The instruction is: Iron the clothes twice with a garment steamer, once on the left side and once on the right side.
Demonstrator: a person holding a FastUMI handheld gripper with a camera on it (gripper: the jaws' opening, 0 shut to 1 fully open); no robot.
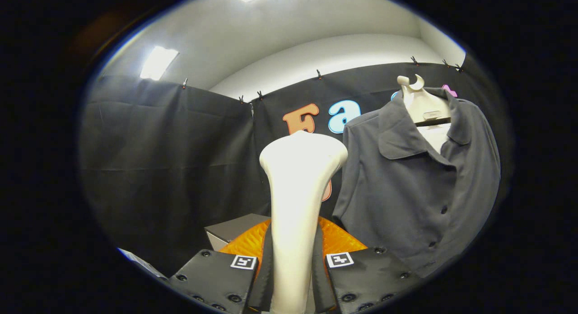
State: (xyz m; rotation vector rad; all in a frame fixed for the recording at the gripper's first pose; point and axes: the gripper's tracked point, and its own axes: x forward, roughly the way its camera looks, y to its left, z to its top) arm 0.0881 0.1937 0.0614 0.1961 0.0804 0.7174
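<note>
- The garment steamer [300, 187] stands upright between our fingers, its cream handle clamped on both sides by the gripper [292, 278], head up.
- The dark shirt [420, 187] hangs on a pale hanger [422, 104] beyond and to the right, apart from the steamer head.
- We judge pickup done; neither the left nor the right pass looks begun.
- An orange mat [338, 241] and a grey box [232, 230] lie just beyond the fingers.
</note>
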